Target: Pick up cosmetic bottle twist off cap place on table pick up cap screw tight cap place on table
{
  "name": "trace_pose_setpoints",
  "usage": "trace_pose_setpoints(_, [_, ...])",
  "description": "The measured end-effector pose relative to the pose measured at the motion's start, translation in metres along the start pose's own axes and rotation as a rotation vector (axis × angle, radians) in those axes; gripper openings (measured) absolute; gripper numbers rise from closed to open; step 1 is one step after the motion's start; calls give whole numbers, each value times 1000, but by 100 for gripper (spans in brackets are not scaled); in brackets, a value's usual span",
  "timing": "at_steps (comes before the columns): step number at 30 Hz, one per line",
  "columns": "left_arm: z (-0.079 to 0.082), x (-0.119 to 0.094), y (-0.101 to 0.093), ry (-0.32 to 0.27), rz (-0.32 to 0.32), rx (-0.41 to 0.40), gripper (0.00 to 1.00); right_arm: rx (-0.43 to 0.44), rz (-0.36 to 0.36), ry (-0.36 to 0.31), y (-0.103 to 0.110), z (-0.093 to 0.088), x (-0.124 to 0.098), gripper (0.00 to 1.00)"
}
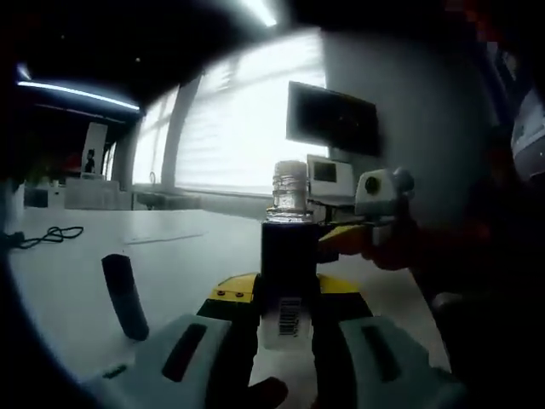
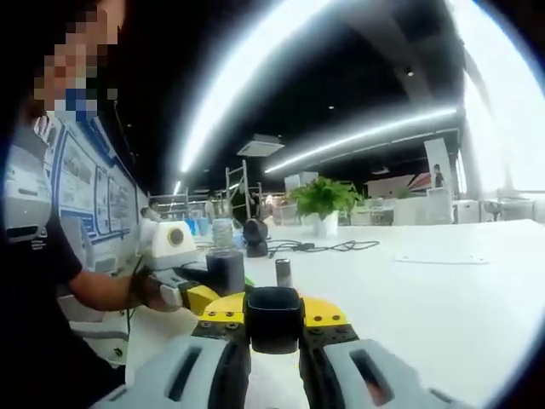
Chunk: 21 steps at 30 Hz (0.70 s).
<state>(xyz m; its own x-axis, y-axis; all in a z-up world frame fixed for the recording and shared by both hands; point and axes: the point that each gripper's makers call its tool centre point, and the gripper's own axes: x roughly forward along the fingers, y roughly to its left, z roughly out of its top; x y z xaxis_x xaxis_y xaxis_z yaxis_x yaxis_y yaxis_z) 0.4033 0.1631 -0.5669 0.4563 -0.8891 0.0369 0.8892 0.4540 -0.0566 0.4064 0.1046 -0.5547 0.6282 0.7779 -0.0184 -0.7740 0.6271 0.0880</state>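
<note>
Left hand-held gripper (image 1: 288,328) pinches the uncapped cosmetic bottle (image 1: 288,273) upright above the white desk (image 1: 170,256). Right hand-held gripper (image 2: 273,341) clamps the black cap (image 2: 272,317).

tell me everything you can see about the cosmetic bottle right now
The cosmetic bottle stands upright, clamped between the left gripper's jaws above the white table. Its body is dark, with a white barcode label low on the front. The cap is off, baring a clear threaded neck that looks like glass or plastic. In the right gripper view it shows at left, beside the black cap held by the right gripper.
</note>
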Motion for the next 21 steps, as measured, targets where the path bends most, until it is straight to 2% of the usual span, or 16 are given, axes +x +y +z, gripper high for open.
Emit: trace_pose_setpoints(21, [-23,29,15,72,17,3,13,-18,-35,104,-20,-34,-1,16])
